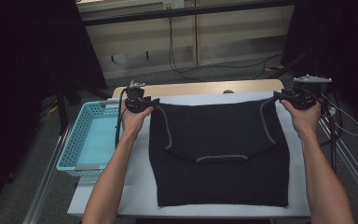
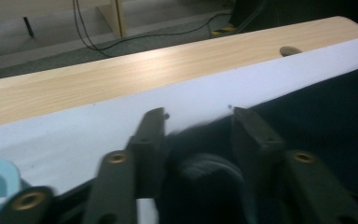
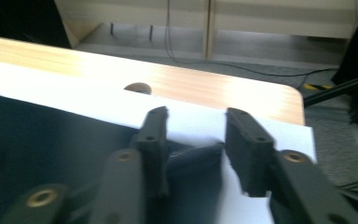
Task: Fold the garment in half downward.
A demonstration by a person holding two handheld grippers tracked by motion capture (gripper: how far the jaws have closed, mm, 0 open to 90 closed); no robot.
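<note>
A black garment (image 1: pixel 219 149) with grey seam lines lies folded flat on a white sheet (image 1: pixel 137 186) over the table. My left gripper (image 1: pixel 154 102) is at the garment's far left corner. In the left gripper view its jaws (image 2: pixel 198 122) stand apart with a bunched corner of black cloth (image 2: pixel 205 172) lying between them. My right gripper (image 1: pixel 278 95) is at the far right corner. Its jaws (image 3: pixel 196 122) are also apart, with a fold of the cloth (image 3: pixel 191 158) resting low between them.
A light blue plastic basket (image 1: pixel 81 140) stands against the table's left side. A bare strip of wooden tabletop (image 1: pixel 191 88) with a round hole (image 1: pixel 228 91) runs along the far edge. Cables lie on the floor beyond. A metal rail (image 1: pixel 349 163) runs beside the right edge.
</note>
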